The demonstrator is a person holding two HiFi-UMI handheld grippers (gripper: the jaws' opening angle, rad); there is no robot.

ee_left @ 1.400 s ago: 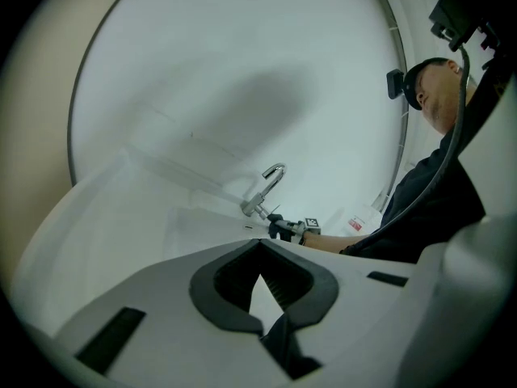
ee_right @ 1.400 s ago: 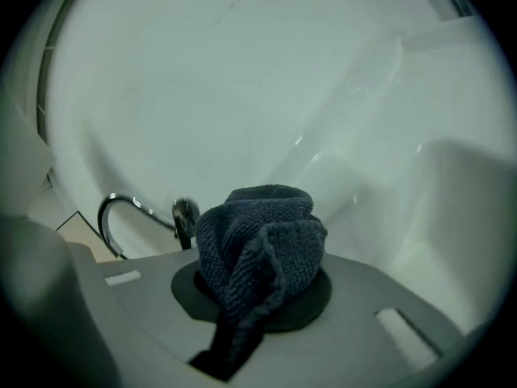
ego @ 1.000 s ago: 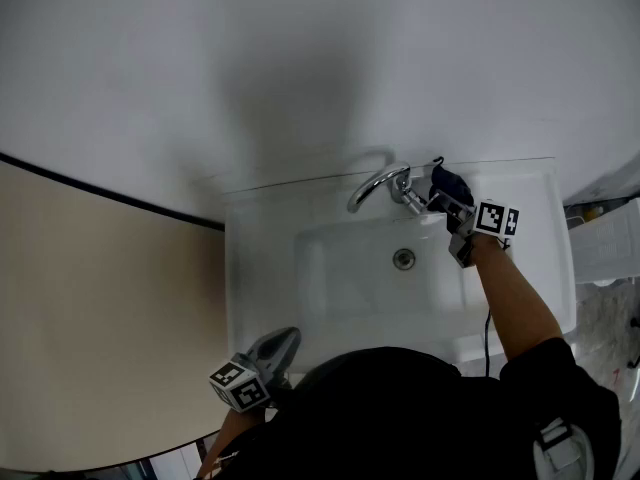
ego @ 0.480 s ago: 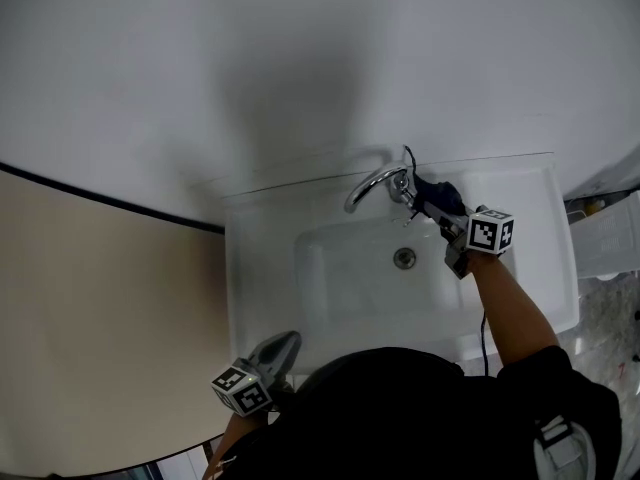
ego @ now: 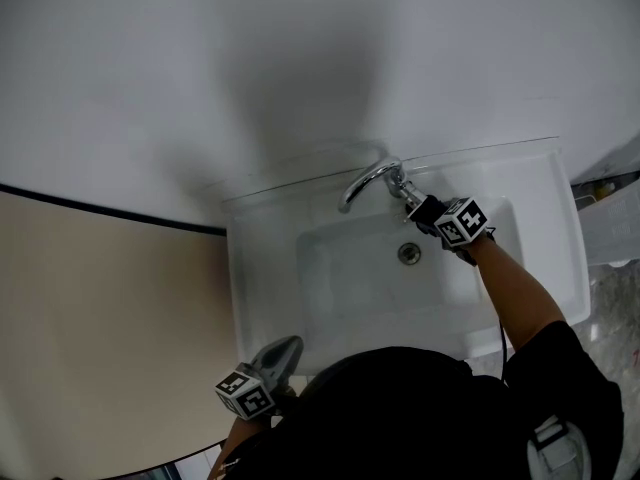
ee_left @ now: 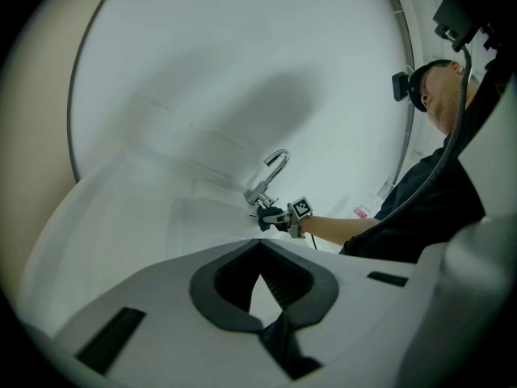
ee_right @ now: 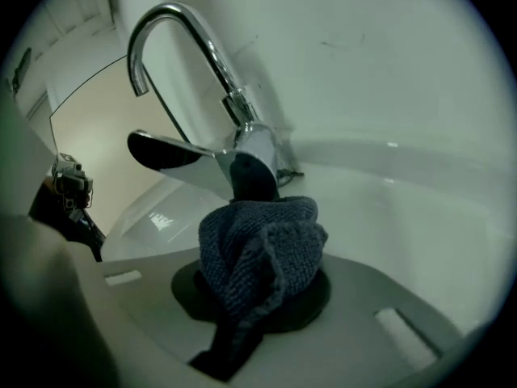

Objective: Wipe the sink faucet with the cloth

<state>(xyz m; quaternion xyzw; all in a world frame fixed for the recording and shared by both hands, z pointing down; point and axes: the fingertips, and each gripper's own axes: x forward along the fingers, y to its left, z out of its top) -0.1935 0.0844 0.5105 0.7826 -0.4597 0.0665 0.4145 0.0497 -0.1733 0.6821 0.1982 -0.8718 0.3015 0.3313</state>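
The right claw (ego: pixel 428 213) is clamped on the bunched cloth (ee_right: pixel 260 257), which seems to touch the faucet (ee_right: pixel 246 136) base at the sink's (ego: pixel 250 298) twelve o'clock. Press the wad firmly to the chrome and sweep up the neck. The left claw (ee_left: pixel 262 301) sits closed and empty at seven o'clock.

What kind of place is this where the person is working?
Most likely a washroom or a utility corner. A white sink stands against a plain pale wall, with a curved chrome faucet at its back edge and a round drain in the basin.
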